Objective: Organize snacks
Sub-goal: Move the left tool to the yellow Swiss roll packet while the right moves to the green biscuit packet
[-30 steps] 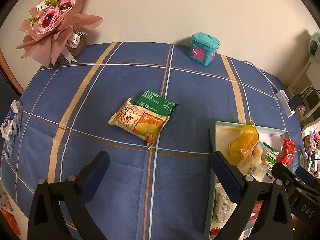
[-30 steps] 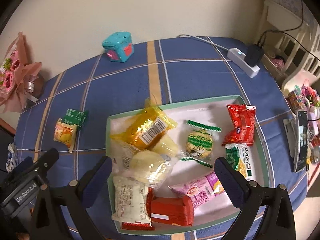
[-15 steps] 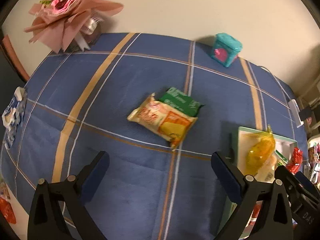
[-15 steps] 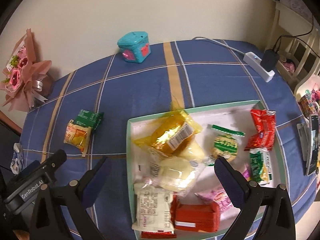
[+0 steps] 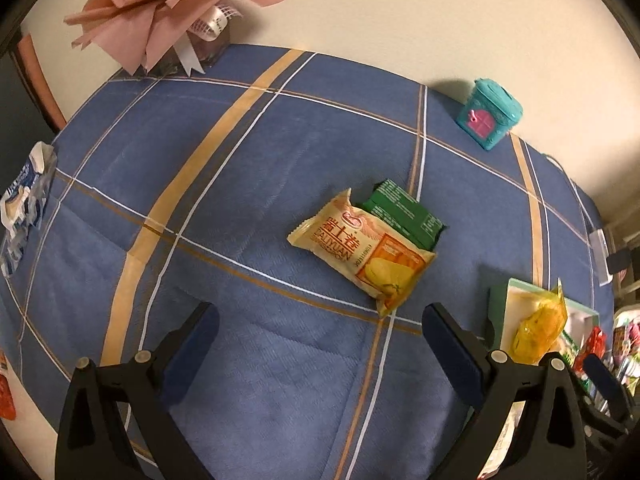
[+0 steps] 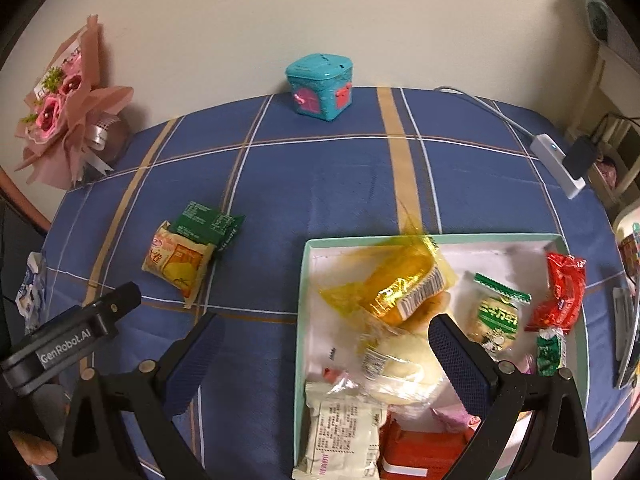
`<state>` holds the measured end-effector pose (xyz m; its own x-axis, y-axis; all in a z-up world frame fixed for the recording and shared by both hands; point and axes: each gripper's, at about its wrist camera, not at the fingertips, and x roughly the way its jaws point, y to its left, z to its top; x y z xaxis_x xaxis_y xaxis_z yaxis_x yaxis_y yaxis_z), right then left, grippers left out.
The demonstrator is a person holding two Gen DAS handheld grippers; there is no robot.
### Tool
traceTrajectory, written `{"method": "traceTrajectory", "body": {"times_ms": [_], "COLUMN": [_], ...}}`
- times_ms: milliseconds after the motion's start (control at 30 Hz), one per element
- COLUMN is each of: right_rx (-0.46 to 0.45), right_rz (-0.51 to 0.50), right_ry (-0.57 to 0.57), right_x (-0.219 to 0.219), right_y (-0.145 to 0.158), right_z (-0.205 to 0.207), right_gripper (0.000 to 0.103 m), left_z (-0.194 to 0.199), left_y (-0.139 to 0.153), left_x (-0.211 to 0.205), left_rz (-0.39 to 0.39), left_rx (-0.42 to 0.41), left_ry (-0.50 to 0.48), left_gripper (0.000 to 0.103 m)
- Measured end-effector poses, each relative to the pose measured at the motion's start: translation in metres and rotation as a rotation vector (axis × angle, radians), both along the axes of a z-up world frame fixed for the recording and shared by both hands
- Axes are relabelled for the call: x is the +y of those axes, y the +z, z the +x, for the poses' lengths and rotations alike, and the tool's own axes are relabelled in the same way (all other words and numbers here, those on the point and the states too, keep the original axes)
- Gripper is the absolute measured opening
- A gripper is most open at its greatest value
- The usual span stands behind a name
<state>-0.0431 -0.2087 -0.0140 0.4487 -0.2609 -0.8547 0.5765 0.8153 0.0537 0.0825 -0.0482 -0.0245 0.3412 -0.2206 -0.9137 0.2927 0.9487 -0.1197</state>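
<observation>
A yellow-orange snack packet (image 5: 362,254) lies on the blue plaid tablecloth, partly over a green packet (image 5: 404,213). Both also show in the right wrist view, the yellow packet (image 6: 178,262) and the green packet (image 6: 206,226). My left gripper (image 5: 320,344) is open and empty, a little short of the yellow packet. A shallow mint-rimmed tray (image 6: 436,237) holds several wrapped snacks, among them a yellow-wrapped one (image 6: 400,284). My right gripper (image 6: 328,356) is open and empty over the tray's left edge. The tray's corner (image 5: 498,300) shows in the left wrist view.
A teal toy box (image 6: 320,86) stands at the back by the wall. A pink bouquet (image 5: 168,4) stands at the back left. A white power strip with a cable (image 6: 558,164) lies at the right. A blue-white wrapper (image 5: 22,204) lies at the table's left edge.
Both grippers have shifted left over the table. The loose packets now sit nearer the middle of the left wrist view, and the tray has slid toward the right in both views.
</observation>
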Motion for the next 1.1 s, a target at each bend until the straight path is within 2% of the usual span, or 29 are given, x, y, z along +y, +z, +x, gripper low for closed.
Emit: {"method": "traceTrajectory", "body": {"times_ms": [167, 400, 900, 1100], "right_rx": [-0.002, 0.004, 0.04, 0.045], "right_rz": [0.012, 0.014, 0.0, -0.008], "right_ry": [-0.004, 0.01, 0.002, -0.009], "right_x": [0.0, 0.001, -0.005, -0.012], "right_y": [-0.001, -0.005, -0.02, -0.027], "right_z": [0.009, 0.026, 0.055, 0.064], "right_gripper": [0.103, 0.103, 0.103, 0.103], "left_z": [0.011, 0.025, 0.043, 0.051], "left_y": [-0.005, -0.012, -0.034, -0.042], "left_x": [0.007, 0.004, -0.027, -0.035], "left_rz": [-0.035, -0.052, -0.086, -0.068], "left_rx": [0.033, 0.047, 0.082, 0.069], "left_ry": [0.04, 0.048, 0.049, 0.04], "left_gripper": [0.101, 0.101, 0.101, 0.101]}}
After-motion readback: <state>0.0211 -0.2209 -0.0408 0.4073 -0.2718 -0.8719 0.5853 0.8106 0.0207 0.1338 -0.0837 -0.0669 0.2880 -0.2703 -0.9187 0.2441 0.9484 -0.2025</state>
